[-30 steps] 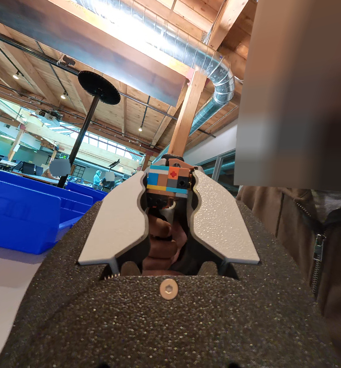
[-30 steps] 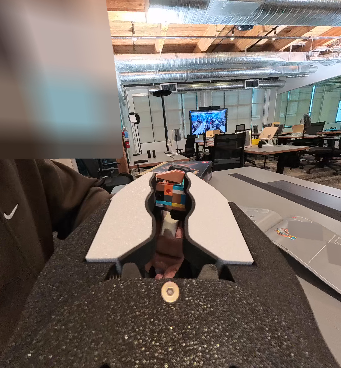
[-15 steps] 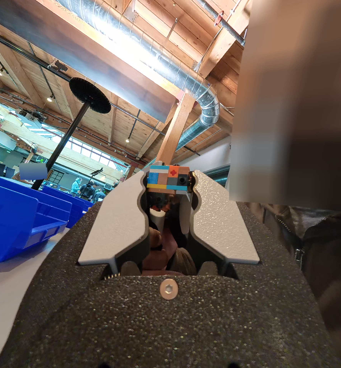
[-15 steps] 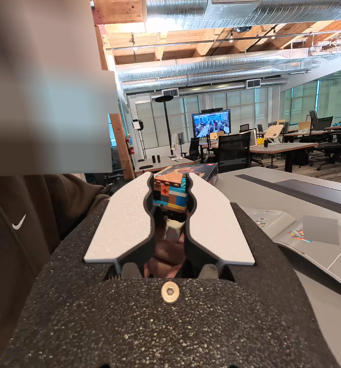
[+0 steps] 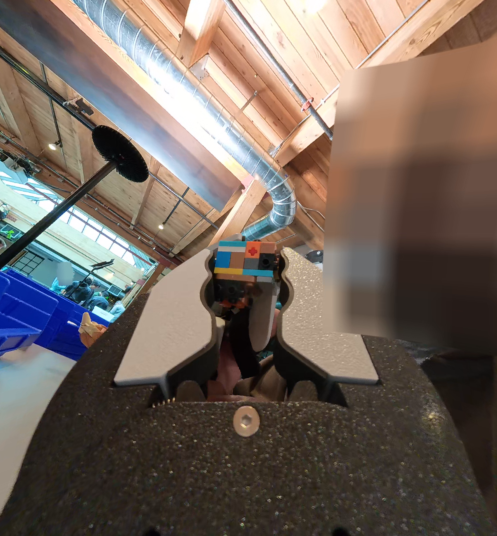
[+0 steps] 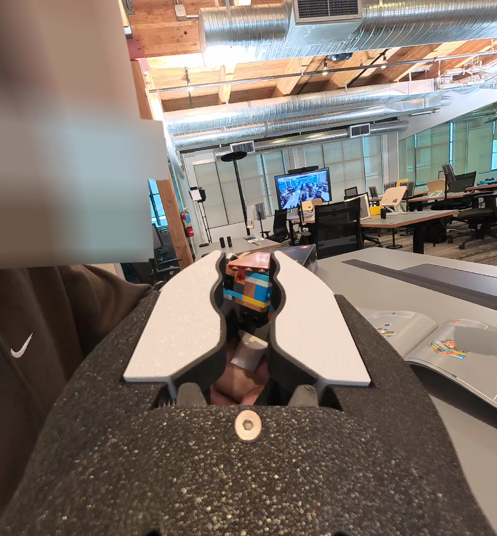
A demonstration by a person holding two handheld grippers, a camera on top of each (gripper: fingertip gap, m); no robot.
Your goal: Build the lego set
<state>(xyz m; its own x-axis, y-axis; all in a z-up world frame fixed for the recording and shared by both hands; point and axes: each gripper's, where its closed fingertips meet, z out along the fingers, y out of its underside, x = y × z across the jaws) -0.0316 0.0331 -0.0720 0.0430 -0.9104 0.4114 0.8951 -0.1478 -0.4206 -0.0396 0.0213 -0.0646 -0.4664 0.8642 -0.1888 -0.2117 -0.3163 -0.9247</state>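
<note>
Both grippers pinch one small brick model held up in the air. The left gripper [image 5: 245, 261] clamps the model [image 5: 244, 262] at its fingertips; the model's underside is dark and hard to make out. The model's long side runs left to right, its patchwork face toward the camera. The right gripper [image 6: 247, 278] squeezes it too, tilted, brown wedge uppermost. Farther right lies an open booklet [image 6: 433, 339] on the worktop [image 6: 415, 452].

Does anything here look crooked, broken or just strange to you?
The lego model sits tilted between the right gripper fingers, its colored bands slanting. Nothing looks broken or spilled. The instruction booklet lies open on the grey table.
</note>
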